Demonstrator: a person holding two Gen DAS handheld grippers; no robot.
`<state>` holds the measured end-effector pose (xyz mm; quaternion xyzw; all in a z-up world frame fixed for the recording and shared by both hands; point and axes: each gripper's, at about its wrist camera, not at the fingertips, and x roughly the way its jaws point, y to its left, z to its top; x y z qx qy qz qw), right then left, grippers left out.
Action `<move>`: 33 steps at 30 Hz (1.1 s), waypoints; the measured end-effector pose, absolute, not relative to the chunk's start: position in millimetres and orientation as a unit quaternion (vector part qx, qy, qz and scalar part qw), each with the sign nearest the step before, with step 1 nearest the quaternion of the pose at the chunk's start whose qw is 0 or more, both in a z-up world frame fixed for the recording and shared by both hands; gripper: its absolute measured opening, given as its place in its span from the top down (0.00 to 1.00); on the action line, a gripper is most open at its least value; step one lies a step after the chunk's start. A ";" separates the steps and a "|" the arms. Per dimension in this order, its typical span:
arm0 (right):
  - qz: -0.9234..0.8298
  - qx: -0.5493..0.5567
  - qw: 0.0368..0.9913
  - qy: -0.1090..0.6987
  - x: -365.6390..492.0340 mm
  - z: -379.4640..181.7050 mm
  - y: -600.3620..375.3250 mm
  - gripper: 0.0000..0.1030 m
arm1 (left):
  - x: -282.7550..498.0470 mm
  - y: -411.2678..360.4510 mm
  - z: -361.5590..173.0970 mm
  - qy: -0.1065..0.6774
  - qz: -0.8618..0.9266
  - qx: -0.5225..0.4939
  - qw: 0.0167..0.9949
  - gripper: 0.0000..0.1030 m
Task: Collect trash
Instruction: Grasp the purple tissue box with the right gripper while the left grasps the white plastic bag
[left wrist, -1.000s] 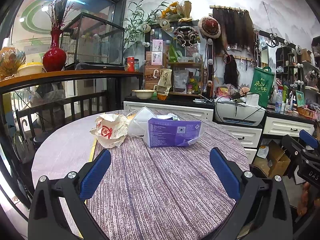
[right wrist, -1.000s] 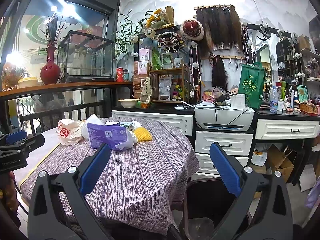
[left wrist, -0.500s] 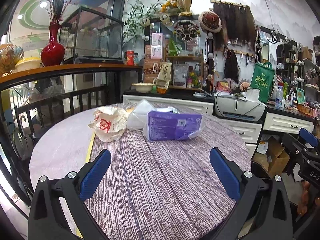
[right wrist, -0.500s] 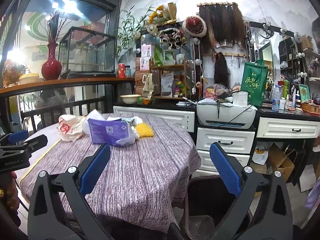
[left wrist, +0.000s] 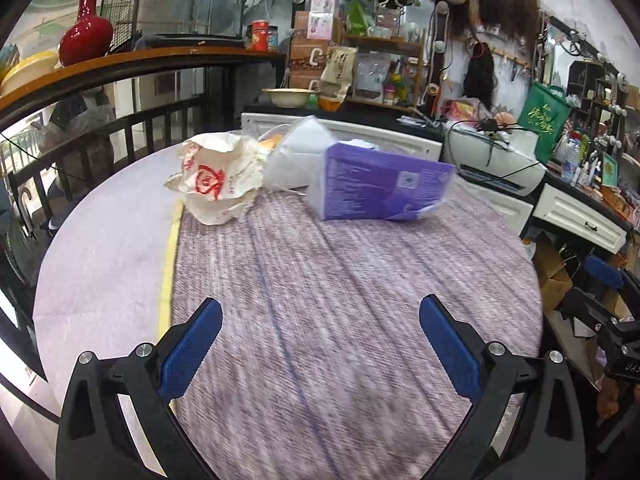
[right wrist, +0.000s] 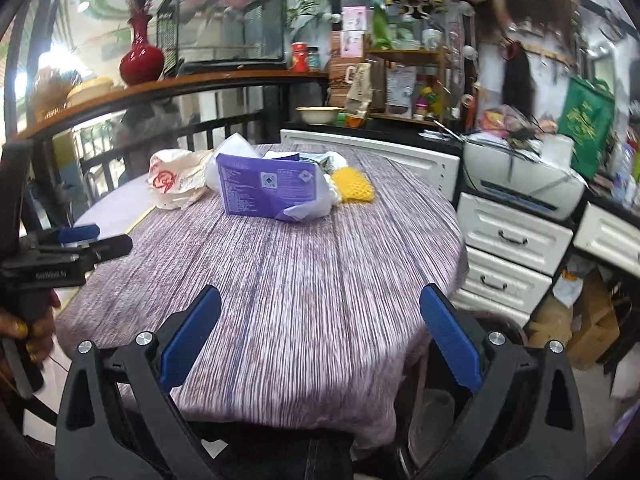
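2 grippers hover over the table [left wrist: 320, 320], both with fingers spread wide and empty: left gripper [left wrist: 320, 352], right gripper [right wrist: 320, 352]. Trash sits at the far side: purple packet [left wrist: 380, 188], crumpled red-printed paper bag [left wrist: 216, 180] just left of it, white mask [left wrist: 296, 156] touching behind, yellow mesh [right wrist: 354, 186] right of the packet.

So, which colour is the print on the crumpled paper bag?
Red, on the crumpled paper bag; left wrist view shows it best.
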<state>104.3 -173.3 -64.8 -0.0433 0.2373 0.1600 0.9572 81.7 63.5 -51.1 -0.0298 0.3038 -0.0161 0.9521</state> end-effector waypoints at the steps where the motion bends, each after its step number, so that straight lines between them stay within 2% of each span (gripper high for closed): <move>1: 0.164 -0.062 0.956 0.237 111.4 -65.0 -165.3 0.05 | 87.8 70.8 -50.2 0.307 -0.014 -0.029 0.951 0.05; 6: 0.216 -0.140 0.929 0.264 155.5 -65.5 -122.5 0.05 | 121.1 101.5 -40.5 0.325 0.017 -0.029 0.945 0.05; 14: 0.247 -0.252 0.912 0.210 221.0 -30.6 -67.4 0.06 | 189.0 161.9 -27.5 0.363 0.022 -0.080 0.928 0.05; 18: 0.264 -0.315 0.888 0.207 247.3 -24.3 -47.0 0.06 | 219.0 179.5 -31.9 0.389 -0.004 -0.099 0.916 0.05; 22: 0.275 -0.352 0.866 0.225 270.5 -29.1 -35.7 0.13 | 239.5 188.4 -39.5 0.412 -0.032 -0.119 0.903 0.05; 26: 0.287 -0.370 0.845 0.258 284.5 -46.2 -27.8 0.33 | 250.4 187.0 -49.9 0.430 -0.046 -0.130 0.892 0.07; 28: 0.289 -0.380 0.837 0.267 286.6 -55.7 -25.8 0.47 | 250.0 186.1 -51.9 0.427 -0.053 -0.139 0.892 0.15; 29: 0.292 -0.383 0.833 0.273 287.0 -59.9 -24.8 0.61 | 249.0 185.7 -52.9 0.426 -0.057 -0.144 0.892 0.17; 30: 0.297 -0.384 0.829 0.278 287.2 -63.6 -24.1 0.74 | 248.7 186.1 -53.8 0.425 -0.063 -0.147 0.891 0.28; 31: 0.303 -0.384 0.825 0.283 286.7 -67.1 -24.1 0.79 | 247.9 184.6 -54.5 0.425 -0.065 -0.147 0.891 0.40; 33: 0.312 -0.378 0.823 0.286 284.3 -70.7 -24.2 0.89 | 245.6 182.0 -55.2 0.424 -0.063 -0.140 0.892 0.52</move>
